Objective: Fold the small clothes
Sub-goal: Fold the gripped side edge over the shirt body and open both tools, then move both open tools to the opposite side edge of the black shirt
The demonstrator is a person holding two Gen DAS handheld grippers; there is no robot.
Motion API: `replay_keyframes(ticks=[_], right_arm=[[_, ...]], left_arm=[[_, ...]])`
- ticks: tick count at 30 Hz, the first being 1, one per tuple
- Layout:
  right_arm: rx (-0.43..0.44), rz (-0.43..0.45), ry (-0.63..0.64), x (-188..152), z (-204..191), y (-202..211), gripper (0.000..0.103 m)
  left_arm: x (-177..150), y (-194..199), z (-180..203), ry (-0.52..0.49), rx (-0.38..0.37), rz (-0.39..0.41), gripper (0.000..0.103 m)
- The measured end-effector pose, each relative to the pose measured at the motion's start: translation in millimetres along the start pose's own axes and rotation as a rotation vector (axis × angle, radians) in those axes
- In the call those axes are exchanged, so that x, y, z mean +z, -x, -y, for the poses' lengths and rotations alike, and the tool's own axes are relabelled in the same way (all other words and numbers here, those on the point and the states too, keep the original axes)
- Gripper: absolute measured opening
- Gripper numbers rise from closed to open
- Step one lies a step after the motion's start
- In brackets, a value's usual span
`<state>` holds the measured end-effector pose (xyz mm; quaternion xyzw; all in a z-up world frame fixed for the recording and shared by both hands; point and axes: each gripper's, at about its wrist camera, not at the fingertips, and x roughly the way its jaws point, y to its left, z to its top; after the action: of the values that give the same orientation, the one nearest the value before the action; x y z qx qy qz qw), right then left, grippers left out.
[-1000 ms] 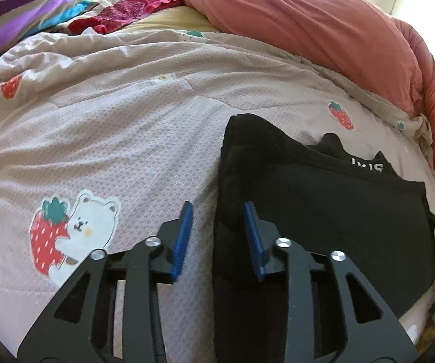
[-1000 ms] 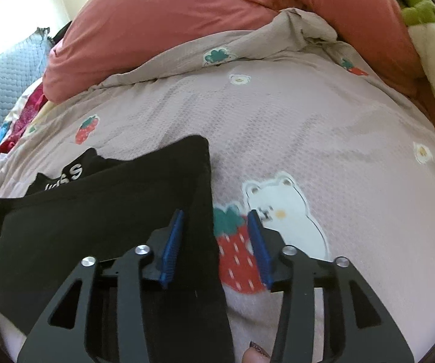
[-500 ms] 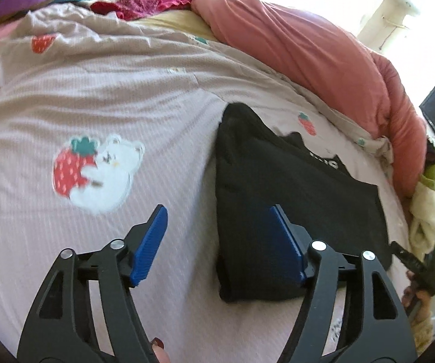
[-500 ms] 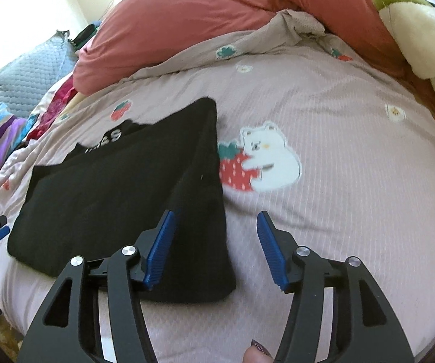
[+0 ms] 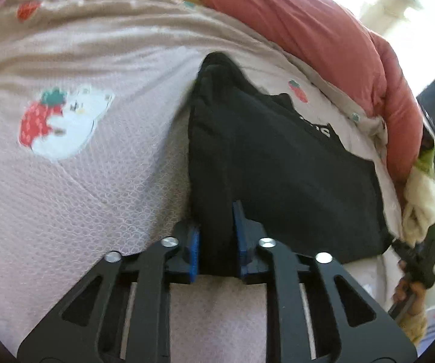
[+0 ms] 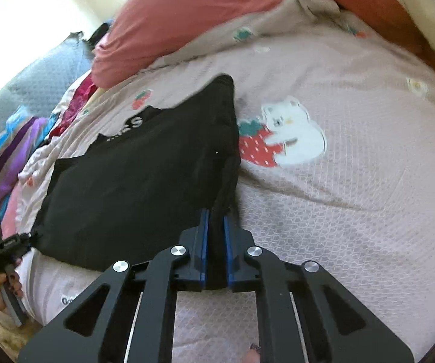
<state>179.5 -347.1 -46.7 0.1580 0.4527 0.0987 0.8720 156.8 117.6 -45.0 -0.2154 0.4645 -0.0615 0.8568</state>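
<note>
The black garment [image 5: 277, 163] lies folded on the bed's pink quilt [image 5: 96, 181], beside its bear-and-strawberry print [image 6: 280, 142]. The left gripper [image 5: 215, 236] and right gripper [image 6: 215, 242] each have their blue fingers [image 6: 202, 242] pinched on a near corner of it.

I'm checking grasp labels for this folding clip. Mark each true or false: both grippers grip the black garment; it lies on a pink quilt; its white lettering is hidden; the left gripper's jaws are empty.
1. Both the left gripper and the right gripper grip the folded black fabric garment. True.
2. It lies on a pale pink textured quilt. True.
3. Its white lettering is hidden. False: some letters show.
4. The left gripper's jaws are empty. False: black fabric sits between them.
</note>
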Motion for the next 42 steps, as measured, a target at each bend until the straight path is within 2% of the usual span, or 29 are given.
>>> replay_keyframes(ticks=[2, 4, 6, 9, 11, 13, 20, 35, 38, 42], right_arm=[[-0.023, 0.024, 0.025, 0, -3, 9, 0.008], [-0.06, 0.011, 0.041, -5, -3, 7, 0.01], [-0.113, -0.007, 0.051, -12, -4, -1, 0.016], [-0.129, 0.008, 0.026, -18, -2, -4, 0.022], [-0.143, 0.017, 0.018, -19, -1, -2, 0.032], [-0.183, 0.026, 0.03, -21, -2, 1, 0.038], [-0.229, 0.038, 0.051, -26, -7, 9, 0.053], [-0.217, 0.034, 0.065, -40, -18, 20, 0.063], [-0.209, 0.035, 0.064, -42, -19, 22, 0.071], [-0.206, 0.05, 0.075, -44, -25, 31, 0.075]], left_arm=[[0, 7, 4, -0.02, 0.023, 0.015, 0.01], [-3, 4, 7, -0.053, 0.073, 0.013, 0.013], [-8, -2, 5, -0.057, 0.095, -0.002, 0.018], [-13, -2, 0, -0.044, 0.11, 0.0, 0.026], [-15, 0, 1, -0.052, 0.122, 0.003, 0.029], [-17, 3, 2, -0.07, 0.14, 0.007, 0.032], [-24, 10, 9, -0.103, 0.174, 0.014, 0.032], [-33, 21, 17, -0.131, 0.194, 0.016, 0.034], [-36, 24, 18, -0.134, 0.192, 0.016, 0.034], [-41, 29, 20, -0.14, 0.191, 0.019, 0.041]])
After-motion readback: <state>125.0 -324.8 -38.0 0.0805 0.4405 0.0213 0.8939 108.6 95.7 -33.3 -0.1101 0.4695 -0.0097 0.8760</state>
